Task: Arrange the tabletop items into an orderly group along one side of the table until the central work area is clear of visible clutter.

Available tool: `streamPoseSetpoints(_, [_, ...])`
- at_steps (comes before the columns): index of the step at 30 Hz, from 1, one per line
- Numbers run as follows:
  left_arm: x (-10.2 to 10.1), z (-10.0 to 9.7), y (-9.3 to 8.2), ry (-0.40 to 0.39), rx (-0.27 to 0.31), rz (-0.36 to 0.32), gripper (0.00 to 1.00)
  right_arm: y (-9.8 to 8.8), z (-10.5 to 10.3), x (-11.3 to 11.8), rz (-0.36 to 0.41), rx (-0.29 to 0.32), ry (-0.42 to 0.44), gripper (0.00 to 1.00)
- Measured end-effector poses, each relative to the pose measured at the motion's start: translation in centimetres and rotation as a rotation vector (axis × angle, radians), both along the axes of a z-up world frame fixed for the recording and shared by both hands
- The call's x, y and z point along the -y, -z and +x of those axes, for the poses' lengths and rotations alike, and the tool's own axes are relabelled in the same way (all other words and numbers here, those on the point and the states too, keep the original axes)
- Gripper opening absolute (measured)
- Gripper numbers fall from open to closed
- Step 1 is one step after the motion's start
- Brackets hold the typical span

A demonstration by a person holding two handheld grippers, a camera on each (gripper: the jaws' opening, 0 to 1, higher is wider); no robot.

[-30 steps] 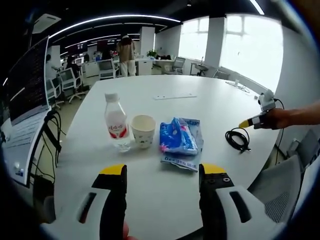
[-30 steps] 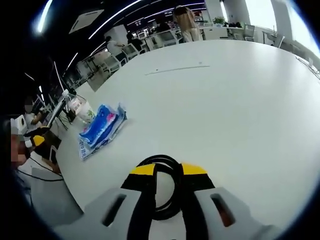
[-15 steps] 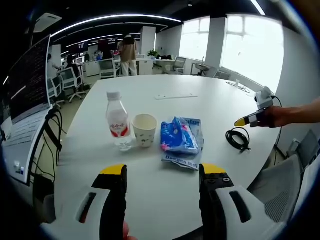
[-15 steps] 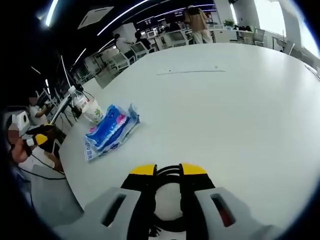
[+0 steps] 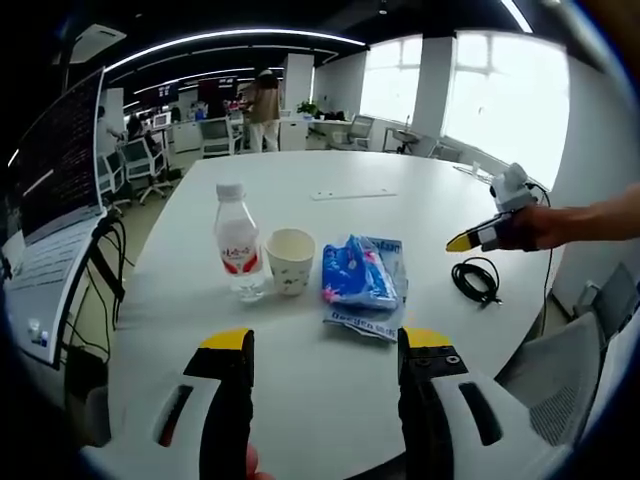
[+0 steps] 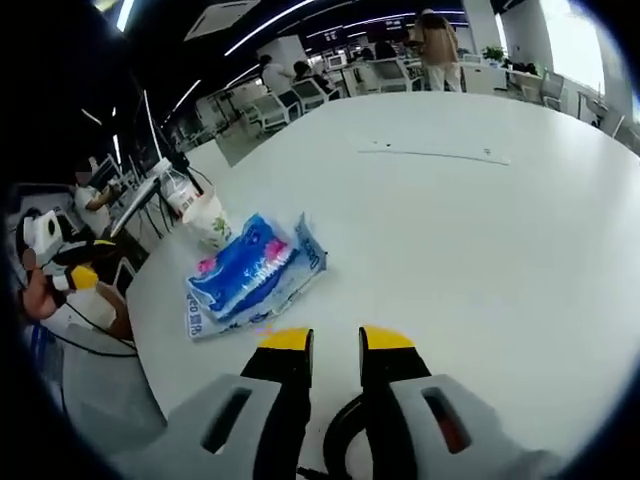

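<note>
In the left gripper view a clear water bottle, a paper cup and a blue packet stand in a row on the white table. A coiled black cable lies to their right. My left gripper is open over bare table in front of them. A hand holds my right gripper just above the cable. In the right gripper view, the right gripper has its jaws a narrow gap apart with nothing between. The cable lies under it, the packet, cup and bottle ahead.
The round table's far half carries a thin flat strip. Office chairs and desks stand beyond, and a person is in the background. Cables hang off the table's left side. The left gripper shows at the far edge.
My right gripper has lifted up and away from the black cable, which stays on the table. The left gripper and the bottle, cup and packet have not moved.
</note>
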State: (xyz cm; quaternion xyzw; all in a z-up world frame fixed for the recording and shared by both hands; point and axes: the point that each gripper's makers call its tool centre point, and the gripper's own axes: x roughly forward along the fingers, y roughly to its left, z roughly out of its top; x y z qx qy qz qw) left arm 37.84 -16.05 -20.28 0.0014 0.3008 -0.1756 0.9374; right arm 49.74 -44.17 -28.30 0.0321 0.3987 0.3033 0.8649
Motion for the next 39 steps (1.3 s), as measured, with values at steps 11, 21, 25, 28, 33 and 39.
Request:
streamPoseSetpoints(11, [-0.4, -0.3, 0.2, -0.029, -0.003, -0.004, 0.58, -0.6, 1.9, -4.5, 0.008, 0.023, -0.081, 0.15])
streamPoseSetpoints(21, [-0.5, -0.4, 0.3, -0.034, -0.005, 0.003, 0.58, -0.2, 2.8, -8.0, 0.025, 0.021, -0.13, 0.16])
streamPoseSetpoints(25, [-0.4, -0.2, 0.0, -0.039, 0.001, 0.001, 0.58, 0.0, 3.3, -9.0, 0.026, 0.022, -0.141, 0.16])
streamPoseSetpoints(28, [-0.3, -0.2, -0.1, -0.041, 0.003, 0.003, 0.58, 0.1, 4.3, -9.8, 0.025, 0.034, -0.152, 0.16])
streamPoseSetpoints(33, [-0.2, -0.1, -0.1, -0.049, 0.004, 0.002, 0.58, 0.1, 5.3, -10.9, 0.011, 0.048, -0.161, 0.17])
streamPoseSetpoints(39, [-0.1, 0.2, -0.3, -0.049, 0.007, 0.001, 0.58, 1.2, 6.8, -12.1, -0.032, 0.05, -0.185, 0.19])
